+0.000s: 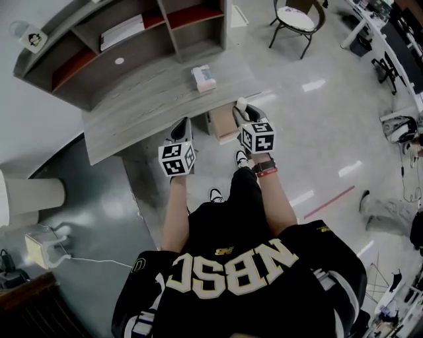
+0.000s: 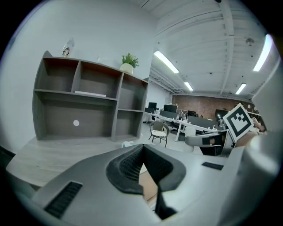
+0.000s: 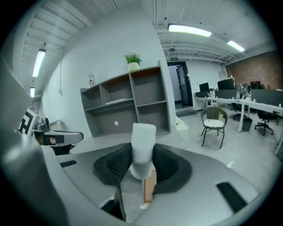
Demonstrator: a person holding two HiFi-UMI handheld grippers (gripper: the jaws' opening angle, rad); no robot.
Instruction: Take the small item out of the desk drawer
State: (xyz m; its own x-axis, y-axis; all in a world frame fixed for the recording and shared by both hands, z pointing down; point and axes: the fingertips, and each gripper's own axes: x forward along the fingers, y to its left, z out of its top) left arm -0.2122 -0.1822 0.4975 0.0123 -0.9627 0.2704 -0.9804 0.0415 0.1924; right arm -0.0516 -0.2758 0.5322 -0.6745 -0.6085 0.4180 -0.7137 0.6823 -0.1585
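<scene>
The left gripper (image 1: 181, 127) and right gripper (image 1: 243, 109) hang just off the front edge of the desk (image 1: 145, 105), either side of the pulled-out drawer (image 1: 221, 127), with bare floor (image 1: 310, 119) to the right and one chair (image 1: 295, 20) well apart. One box (image 1: 203, 78) lies on the desk. The left fingers (image 2: 128, 163) are pressed together on nothing; the right ones pinch the one small white item (image 3: 143, 143) upright, just over the drawer.

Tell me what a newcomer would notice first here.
The small white cylinder-shaped item stands out most, clamped in the right gripper at the front edge of the grey wooden desk. Beside it, the left gripper is shut and empty. A small pale box lies on the desktop.
</scene>
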